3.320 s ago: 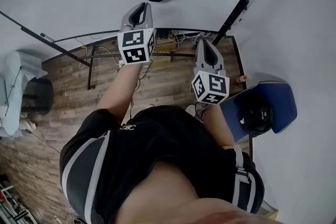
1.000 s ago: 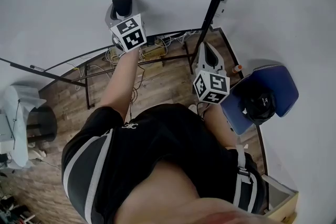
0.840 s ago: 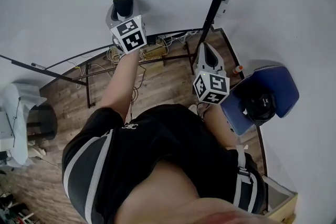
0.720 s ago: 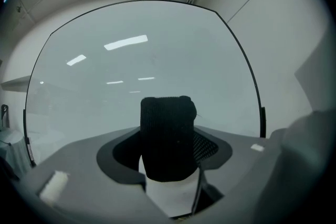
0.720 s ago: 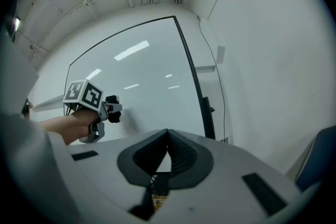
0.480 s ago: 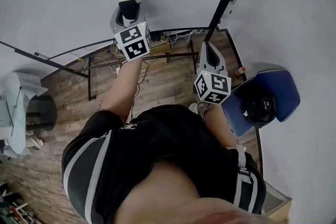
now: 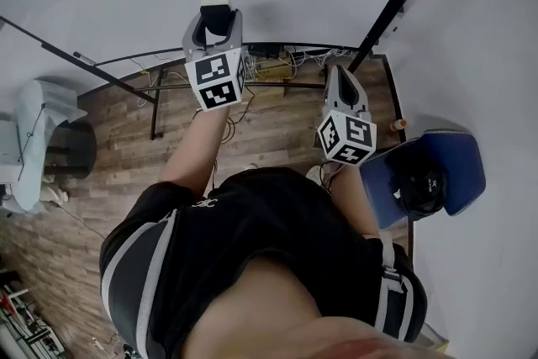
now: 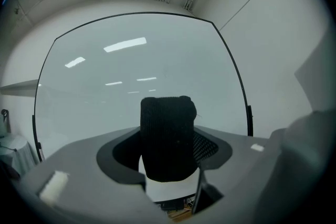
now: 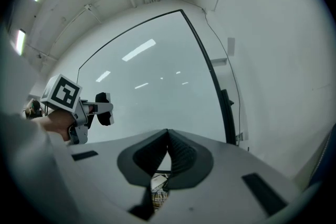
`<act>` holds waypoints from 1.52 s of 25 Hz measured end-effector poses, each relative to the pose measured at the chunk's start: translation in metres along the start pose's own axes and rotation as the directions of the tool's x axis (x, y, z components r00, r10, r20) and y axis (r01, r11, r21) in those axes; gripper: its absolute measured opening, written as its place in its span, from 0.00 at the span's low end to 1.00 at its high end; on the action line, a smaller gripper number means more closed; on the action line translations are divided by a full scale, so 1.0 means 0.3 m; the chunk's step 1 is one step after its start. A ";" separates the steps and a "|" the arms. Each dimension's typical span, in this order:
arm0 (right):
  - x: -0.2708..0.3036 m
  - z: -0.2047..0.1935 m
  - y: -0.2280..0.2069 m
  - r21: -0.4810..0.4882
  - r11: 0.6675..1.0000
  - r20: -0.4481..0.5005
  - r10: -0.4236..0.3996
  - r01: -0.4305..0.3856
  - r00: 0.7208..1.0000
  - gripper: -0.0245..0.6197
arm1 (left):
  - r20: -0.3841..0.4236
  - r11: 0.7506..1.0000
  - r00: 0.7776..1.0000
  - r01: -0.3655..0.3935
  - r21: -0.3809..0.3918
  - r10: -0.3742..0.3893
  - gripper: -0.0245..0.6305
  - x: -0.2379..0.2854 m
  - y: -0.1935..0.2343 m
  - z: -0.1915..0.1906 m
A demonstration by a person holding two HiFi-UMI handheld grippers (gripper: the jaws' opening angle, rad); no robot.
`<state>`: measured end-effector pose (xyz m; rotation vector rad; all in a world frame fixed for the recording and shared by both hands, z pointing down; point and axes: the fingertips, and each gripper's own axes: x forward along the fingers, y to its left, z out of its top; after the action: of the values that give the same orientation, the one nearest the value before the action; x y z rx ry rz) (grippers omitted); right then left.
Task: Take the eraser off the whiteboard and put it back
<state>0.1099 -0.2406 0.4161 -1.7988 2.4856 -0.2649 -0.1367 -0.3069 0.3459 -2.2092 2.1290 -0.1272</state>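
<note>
The eraser (image 7: 216, 13), black felt on a white body, sits between the jaws of my left gripper (image 7: 215, 23), which is shut on it. Seen from the left gripper view, the eraser (image 8: 168, 136) stands upright, felt side facing the whiteboard (image 8: 136, 76). I cannot tell whether the felt touches the board. The right gripper view shows the left gripper and the eraser (image 9: 105, 107) off to the left, in front of the whiteboard (image 9: 157, 86). My right gripper (image 7: 339, 80) hangs lower and to the right, shut with nothing in it, its jaw tips meeting (image 9: 168, 135).
A black stand post (image 7: 391, 8) slants down at the board's right edge. Cables (image 7: 286, 59) lie on the wood floor under the board. A blue chair (image 7: 458, 168) with a black cap on it stands at the right, a small bottle (image 7: 398, 124) beside it. Grey equipment (image 7: 34, 126) is at the left.
The eraser was alone on the board with my left gripper below it; then the jaws took it. In the last second the left gripper carried it leftward, away from the stand post.
</note>
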 end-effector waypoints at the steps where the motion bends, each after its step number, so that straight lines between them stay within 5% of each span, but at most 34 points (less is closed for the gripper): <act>1: 0.009 -0.004 0.012 0.000 1.000 -0.003 0.012 -0.012 1.000 0.05 | -0.007 1.000 1.000 -0.005 -0.001 0.005 0.44 -0.017 0.010 -0.009; 15: 0.078 -0.020 0.129 -0.015 0.993 -0.027 0.117 -0.118 0.993 0.05 | -0.109 0.999 0.993 0.041 -0.025 -0.043 0.44 -0.165 -0.018 -0.181; 21: 0.080 -0.028 0.131 -0.018 0.993 -0.033 0.117 -0.118 0.993 0.05 | -0.139 0.993 0.986 0.083 -0.084 -0.094 0.44 -0.175 -0.055 -0.227; 38: 0.079 -0.033 0.086 -0.017 0.996 -0.037 0.089 -0.090 0.995 0.05 | -0.126 0.988 0.982 0.133 -0.084 -0.143 0.44 -0.150 -0.116 -0.223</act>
<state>0.0768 -0.2544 0.4226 -1.6987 2.5933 -0.2718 -0.1111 -0.2603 0.4156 -2.4564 2.0744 -0.2095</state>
